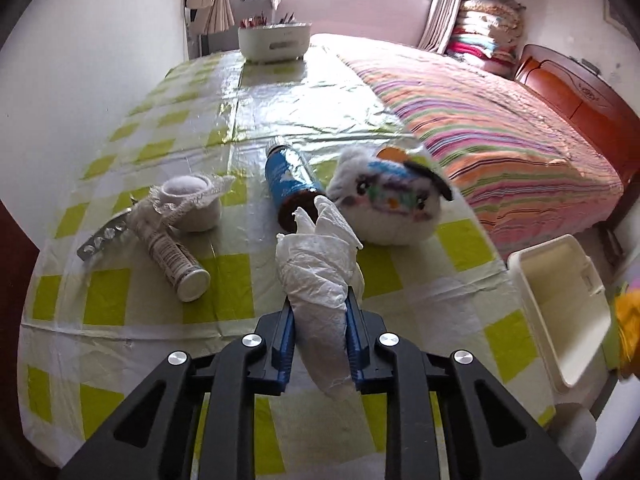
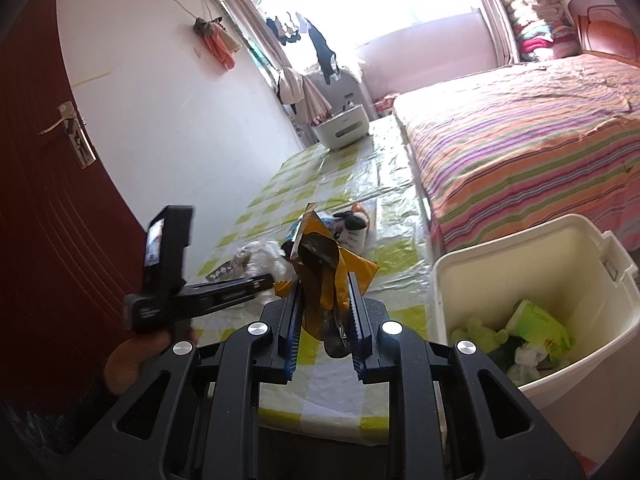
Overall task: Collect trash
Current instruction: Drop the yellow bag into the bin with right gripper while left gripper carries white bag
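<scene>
My left gripper (image 1: pixel 319 300) is shut on a crumpled white tissue (image 1: pixel 316 276), held just above the green-checked table (image 1: pixel 120 292). Beyond it lie a blue-labelled brown bottle (image 1: pixel 290 182), a white tube (image 1: pixel 176 258), a pill blister strip (image 1: pixel 102 238) and a small lace-trimmed cup (image 1: pixel 192 198). My right gripper (image 2: pixel 325 284) is shut on a yellow snack wrapper (image 2: pixel 320 264), left of the white trash bin (image 2: pixel 536 300). In the right wrist view the left gripper (image 2: pixel 264 280) shows at the left, a hand (image 2: pixel 132 356) holding it, the tissue (image 2: pixel 268 260) at its tip.
A plush toy (image 1: pixel 390 204) lies beside the bottle. A white organiser box (image 1: pixel 274 40) stands at the table's far end. The bin holds a green packet (image 2: pixel 540 324) and other scraps. A striped bed (image 1: pixel 500 140) borders the table's right side, and a dark red door (image 2: pixel 52 200) is at the left.
</scene>
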A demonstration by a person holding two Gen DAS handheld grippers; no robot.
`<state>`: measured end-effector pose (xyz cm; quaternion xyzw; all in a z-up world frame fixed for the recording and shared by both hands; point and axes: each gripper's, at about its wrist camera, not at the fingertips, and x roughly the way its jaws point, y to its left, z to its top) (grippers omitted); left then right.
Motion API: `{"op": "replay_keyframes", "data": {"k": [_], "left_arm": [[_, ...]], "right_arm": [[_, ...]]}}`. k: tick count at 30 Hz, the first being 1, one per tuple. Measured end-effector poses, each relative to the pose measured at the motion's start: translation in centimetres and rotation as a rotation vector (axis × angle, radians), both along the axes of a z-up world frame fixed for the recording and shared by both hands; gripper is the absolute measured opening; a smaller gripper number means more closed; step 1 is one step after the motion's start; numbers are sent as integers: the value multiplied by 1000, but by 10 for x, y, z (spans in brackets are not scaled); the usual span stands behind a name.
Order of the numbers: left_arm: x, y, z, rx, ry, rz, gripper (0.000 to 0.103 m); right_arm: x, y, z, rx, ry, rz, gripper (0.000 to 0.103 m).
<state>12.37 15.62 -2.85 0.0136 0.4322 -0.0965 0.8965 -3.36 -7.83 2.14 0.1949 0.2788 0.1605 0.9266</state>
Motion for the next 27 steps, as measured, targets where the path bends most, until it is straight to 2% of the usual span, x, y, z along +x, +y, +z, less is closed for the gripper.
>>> {"op": "replay_keyframes", "data": {"k": [7, 13, 20, 22, 25, 26, 27], "left_arm": [[-21, -7, 22, -32, -43, -59, 21], [-37, -24, 36, -45, -65, -121, 22], [-48, -42, 47, -51, -79, -172, 22], [-49, -46, 49, -48, -83, -187, 22], [-52, -51, 52, -48, -88, -202, 22], [-53, -54, 53, -46, -87, -209, 22], [-54, -56, 53, -43, -87, -216, 22]], "right_arm": [[-6, -24, 3, -32, -22, -108, 20], [-9, -59, -2, -81, -18, -257, 21], [-4, -73, -7, -150, -15, -340, 22], [0, -77, -8, -162, -13, -356, 28], [5, -80, -10, -171, -14, -367, 44], [6, -82, -11, -168, -14, -372, 56], [7, -84, -12, -162, -16, -380, 63]]}}
